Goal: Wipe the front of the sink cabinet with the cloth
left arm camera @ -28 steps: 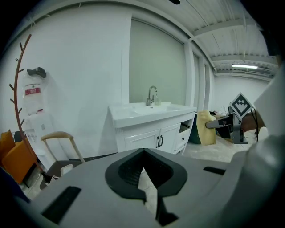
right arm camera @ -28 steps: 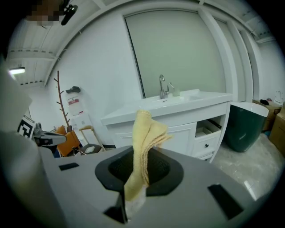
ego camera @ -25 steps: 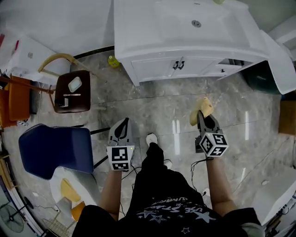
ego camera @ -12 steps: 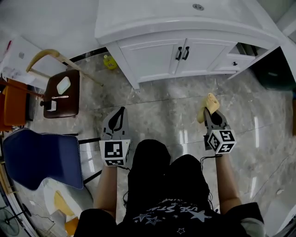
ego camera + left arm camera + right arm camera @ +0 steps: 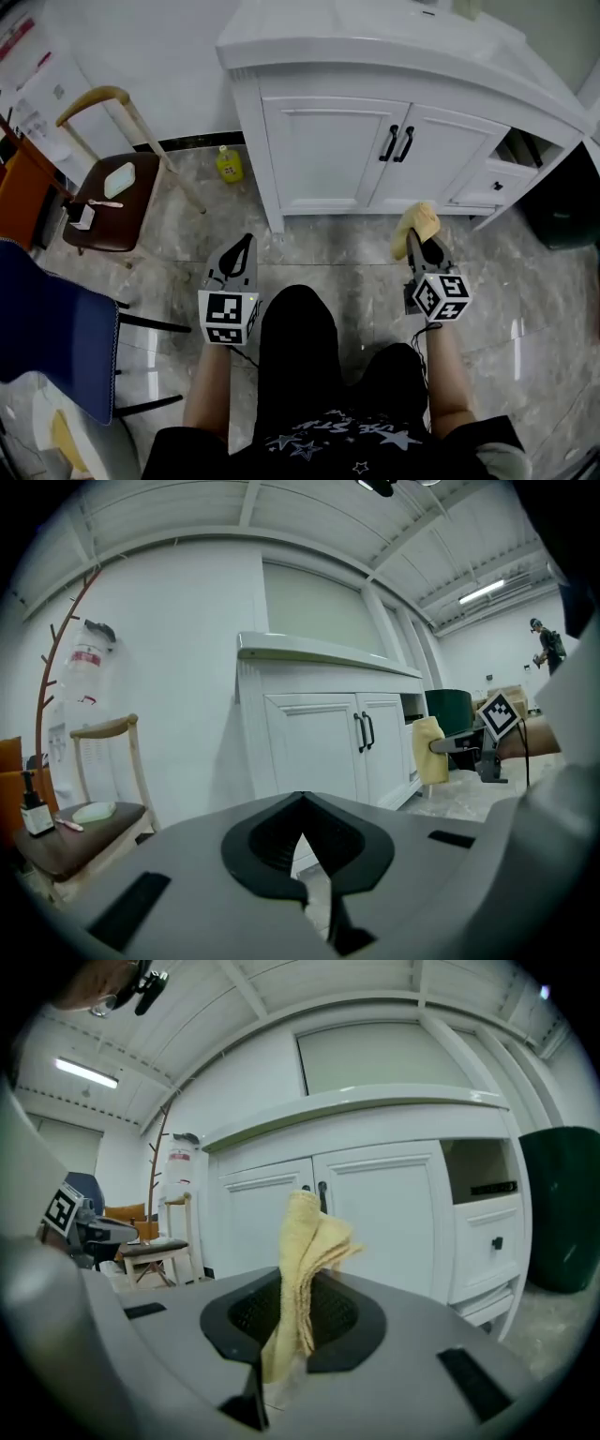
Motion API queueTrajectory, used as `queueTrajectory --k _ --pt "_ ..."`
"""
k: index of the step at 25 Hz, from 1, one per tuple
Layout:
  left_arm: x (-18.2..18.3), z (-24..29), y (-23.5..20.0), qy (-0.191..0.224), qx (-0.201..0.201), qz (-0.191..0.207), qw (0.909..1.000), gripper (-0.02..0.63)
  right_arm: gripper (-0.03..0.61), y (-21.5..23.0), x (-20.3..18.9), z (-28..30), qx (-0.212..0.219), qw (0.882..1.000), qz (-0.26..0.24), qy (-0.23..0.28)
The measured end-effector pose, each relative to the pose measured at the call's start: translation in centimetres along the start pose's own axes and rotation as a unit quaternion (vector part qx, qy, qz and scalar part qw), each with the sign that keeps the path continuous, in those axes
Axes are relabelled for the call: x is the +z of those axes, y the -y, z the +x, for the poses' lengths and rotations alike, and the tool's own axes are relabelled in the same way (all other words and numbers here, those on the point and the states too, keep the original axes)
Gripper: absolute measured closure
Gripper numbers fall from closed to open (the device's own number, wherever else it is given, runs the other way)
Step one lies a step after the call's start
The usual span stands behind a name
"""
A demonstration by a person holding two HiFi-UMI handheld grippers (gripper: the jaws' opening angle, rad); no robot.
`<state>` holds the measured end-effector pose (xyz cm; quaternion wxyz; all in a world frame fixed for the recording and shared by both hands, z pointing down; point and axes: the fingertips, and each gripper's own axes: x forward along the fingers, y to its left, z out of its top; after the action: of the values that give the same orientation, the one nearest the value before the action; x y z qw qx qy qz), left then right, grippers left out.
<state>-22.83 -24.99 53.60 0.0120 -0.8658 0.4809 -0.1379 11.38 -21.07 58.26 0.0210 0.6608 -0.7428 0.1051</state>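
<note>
The white sink cabinet point(image 5: 375, 150) stands ahead with two doors and black handles point(image 5: 397, 143); it also shows in the left gripper view point(image 5: 319, 742) and the right gripper view point(image 5: 375, 1213). My right gripper point(image 5: 419, 242) is shut on a folded yellow cloth point(image 5: 415, 225), point(image 5: 302, 1269), held upright a short way in front of the right door, not touching it. My left gripper point(image 5: 240, 251) hangs over the floor left of the cabinet, jaws shut and empty point(image 5: 302, 846).
A wooden chair point(image 5: 103, 187) with a brown seat, a soap dish and a small bottle stands at the left. A yellow bottle point(image 5: 227, 164) sits on the floor by the cabinet's left corner. A blue chair back point(image 5: 52, 328) is at the far left; a dark green bin point(image 5: 562, 202) at the right.
The view has dropped and come nearer, so the cabinet front now faces me. Both grippers have moved closer to the cabinet; the cloth stays in the right gripper.
</note>
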Motion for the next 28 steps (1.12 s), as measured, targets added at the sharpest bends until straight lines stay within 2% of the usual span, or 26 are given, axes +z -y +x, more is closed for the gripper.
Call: queueTrajectory --k 2,4,6,9,12,15,20,25,28 --pt "-1.5 0.5 0.0 -0.005 0.012 -0.005 0.9999 0.598 0.517 0.1 -1.7 2.1 0.011 1.000 -0.009 -0.005" --pt "-2.0 1.2 0.0 -0.014 0.031 -0.028 0.9991 0.598 0.517 0.2 -1.8 4.0 0.017 1.000 -0.021 -0.011" --pt "-1.2 1.4 0.1 -0.020 0.042 -0.042 0.9981 0.598 0.517 -0.7 -1.0 5.1 0.039 0.999 -0.020 -0.008" --pt "1.1 1.5 -0.2 -0.013 0.049 -0.026 0.9984 0.598 0.517 -2.8 0.1 6.9 0.080 0.997 -0.018 -0.001" --pt "1.8 1.9 -0.8 -0.001 0.058 -0.038 0.9976 0.598 0.517 -4.6 1.9 8.5 0.107 0.994 -0.022 0.015" --pt "1.8 2.5 -1.1 0.005 0.049 -0.040 0.9980 0.598 0.517 -6.6 3.7 9.4 0.128 0.990 -0.040 0.031" --pt "2.8 3.1 -1.7 0.026 0.035 -0.040 0.9982 0.598 0.517 -9.5 5.9 11.1 0.139 0.987 -0.065 0.037" --pt "3.3 3.5 -3.1 0.015 0.015 -0.044 0.9988 0.598 0.517 -13.2 8.9 13.1 0.155 0.983 -0.081 0.048" --pt "4.0 3.5 -3.9 0.027 0.010 -0.048 0.9984 0.598 0.517 -15.6 10.6 14.3 0.176 0.979 -0.091 0.055"
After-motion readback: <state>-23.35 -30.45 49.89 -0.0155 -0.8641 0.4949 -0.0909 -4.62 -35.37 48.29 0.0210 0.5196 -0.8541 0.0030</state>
